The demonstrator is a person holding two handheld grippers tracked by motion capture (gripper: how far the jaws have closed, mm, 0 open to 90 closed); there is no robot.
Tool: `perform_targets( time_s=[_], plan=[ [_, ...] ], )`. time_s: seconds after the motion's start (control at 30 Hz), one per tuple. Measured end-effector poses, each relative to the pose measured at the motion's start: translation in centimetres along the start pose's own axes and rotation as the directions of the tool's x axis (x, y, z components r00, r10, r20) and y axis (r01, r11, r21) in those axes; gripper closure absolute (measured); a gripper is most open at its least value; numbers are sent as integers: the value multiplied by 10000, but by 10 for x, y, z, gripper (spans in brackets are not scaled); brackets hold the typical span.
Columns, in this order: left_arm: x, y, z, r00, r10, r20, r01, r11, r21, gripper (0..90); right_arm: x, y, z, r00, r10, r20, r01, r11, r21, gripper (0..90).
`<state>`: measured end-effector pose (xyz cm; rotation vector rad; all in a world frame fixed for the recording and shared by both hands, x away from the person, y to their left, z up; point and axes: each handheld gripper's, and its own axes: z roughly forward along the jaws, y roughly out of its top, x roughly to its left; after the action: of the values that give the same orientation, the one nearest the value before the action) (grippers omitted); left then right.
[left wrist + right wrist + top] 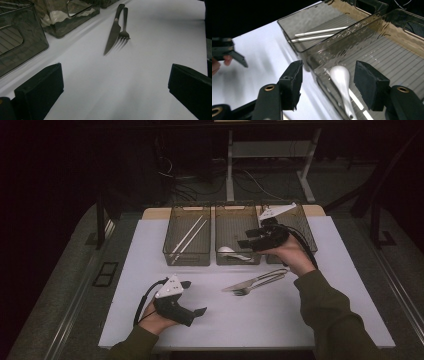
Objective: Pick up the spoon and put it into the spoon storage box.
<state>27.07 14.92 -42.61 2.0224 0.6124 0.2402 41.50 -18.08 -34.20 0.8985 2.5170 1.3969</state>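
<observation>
A steel knife (252, 281) and fork (262, 283) lie side by side on the white table (150, 270), right of centre; the left gripper view has the knife (113, 32) and fork (124, 28) ahead of its jaws. A white spoon (230, 252) lies in the middle clear bin (237, 262). My right gripper (245, 239) hovers over that bin's right side, open, with the spoon (340, 77) lying below between its jaws and untouched. My left gripper (196, 297) rests low at the front left, open and empty (115, 85).
Three clear bins stand in a row at the back. The left bin (166, 254) holds two white chopsticks (189, 237), which also lie beyond my right gripper's jaws (319, 35). The right bin (306, 227) sits behind my right hand. The table's front edge is close to my left hand.
</observation>
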Motion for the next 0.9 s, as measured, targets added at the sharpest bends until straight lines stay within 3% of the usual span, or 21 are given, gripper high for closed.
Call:
perform_targets(
  time_s=[0.2,0.53,0.9],
  plan=[
    [1,-1,0,10000,59,-24,-58,10000,56,0,11,-18,-19,9991,-347,224,352,9992,-190,382],
    [1,-1,-1,10000,-4,-74,4,10000,47,0,18,-60,-43,9990,-197,408,210,9992,-332,379],
    [0,-2,-2,10000,-23,-87,24,10000,65,0,13,-104,-66,9967,242,769,-222,9994,-268,377]
  ],
)
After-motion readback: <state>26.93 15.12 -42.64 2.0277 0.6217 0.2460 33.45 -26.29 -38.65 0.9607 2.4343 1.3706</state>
